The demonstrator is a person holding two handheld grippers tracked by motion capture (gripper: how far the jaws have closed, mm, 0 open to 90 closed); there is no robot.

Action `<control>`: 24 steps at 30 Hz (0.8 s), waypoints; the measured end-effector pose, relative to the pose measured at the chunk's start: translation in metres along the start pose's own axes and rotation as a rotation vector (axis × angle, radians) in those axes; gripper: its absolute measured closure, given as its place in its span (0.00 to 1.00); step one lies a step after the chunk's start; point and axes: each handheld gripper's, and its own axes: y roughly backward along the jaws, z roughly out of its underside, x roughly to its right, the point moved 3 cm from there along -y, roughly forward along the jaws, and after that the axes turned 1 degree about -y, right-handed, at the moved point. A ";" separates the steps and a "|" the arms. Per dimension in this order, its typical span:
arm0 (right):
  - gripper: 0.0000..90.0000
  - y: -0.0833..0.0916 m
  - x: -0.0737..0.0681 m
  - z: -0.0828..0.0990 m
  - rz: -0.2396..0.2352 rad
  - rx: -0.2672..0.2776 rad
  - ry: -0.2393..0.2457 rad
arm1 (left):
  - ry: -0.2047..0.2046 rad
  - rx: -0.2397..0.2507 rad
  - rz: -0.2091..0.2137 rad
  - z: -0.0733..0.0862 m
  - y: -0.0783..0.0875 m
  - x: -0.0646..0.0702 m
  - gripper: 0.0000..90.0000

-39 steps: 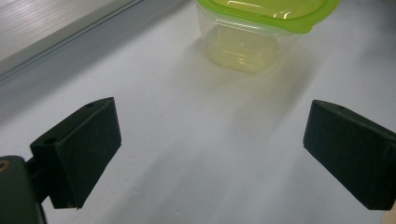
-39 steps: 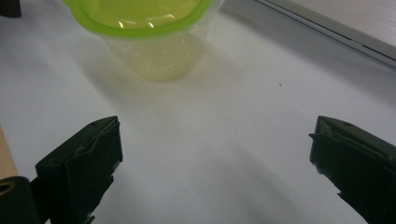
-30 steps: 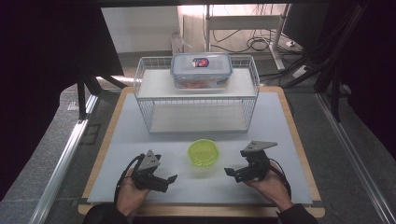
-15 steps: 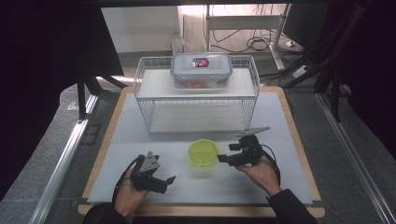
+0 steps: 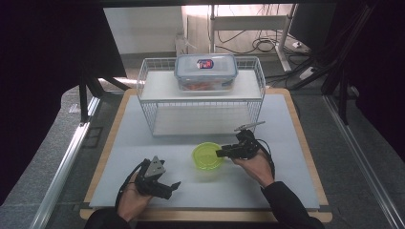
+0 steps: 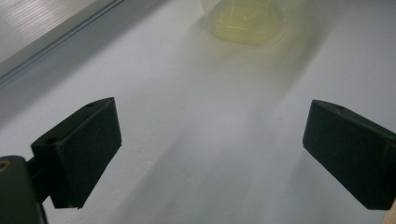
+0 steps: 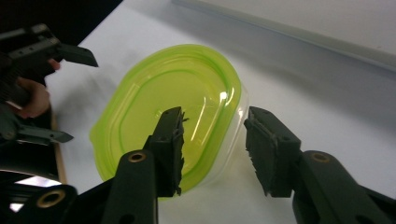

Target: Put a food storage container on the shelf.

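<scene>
A small clear tub with a lime-green lid [image 5: 207,156] sits on the white mat [image 5: 286,191] near the middle front. My right gripper [image 5: 221,153] reaches it from the right. In the right gripper view the tub's lid [image 7: 168,107] lies under my right gripper [image 7: 212,119]. One jaw stands over the lid and the other outside the clear wall, with a gap still showing. These jaws have just been closing around the tub's rim. My left gripper [image 5: 173,187] rests open at the front left, nothing between its jaws [image 6: 210,126], with the tub [image 6: 247,21] farther ahead.
A white wire rack [image 5: 200,102] stands behind the tub, with a lidded clear food box [image 5: 206,71] on its top shelf. The mat lies on a wooden board [image 5: 305,143]. Dark floor and cables surround the table.
My right gripper has moved left and away from the front edge to the tub, and its jaws have narrowed around the tub's right rim. The left gripper has stayed put.
</scene>
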 end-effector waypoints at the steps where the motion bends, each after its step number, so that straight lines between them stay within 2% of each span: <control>1: 0.66 -0.001 0.001 0.000 -0.014 0.000 -0.016 | -0.001 0.000 0.000 0.000 0.000 0.000 0.05; 8: 0.76 -0.002 -0.003 -0.001 -0.078 0.003 -0.047 | -0.006 -0.006 0.002 0.000 -0.001 0.001 0.05; 10: 0.85 -0.001 -0.004 -0.003 -0.097 0.007 -0.048 | -0.008 -0.008 0.000 0.000 -0.001 0.001 0.05; 14: 0.89 -0.001 -0.008 -0.003 -0.095 -0.011 -0.027 | -0.010 -0.010 0.000 0.000 -0.001 0.001 0.05; 18: 0.90 0.001 -0.011 -0.003 -0.109 -0.017 -0.042 | -0.010 -0.008 -0.002 0.000 -0.001 0.001 0.05; 24: 0.91 0.005 -0.014 -0.003 -0.106 -0.012 -0.054 | -0.004 0.005 -0.007 0.000 0.000 0.001 0.05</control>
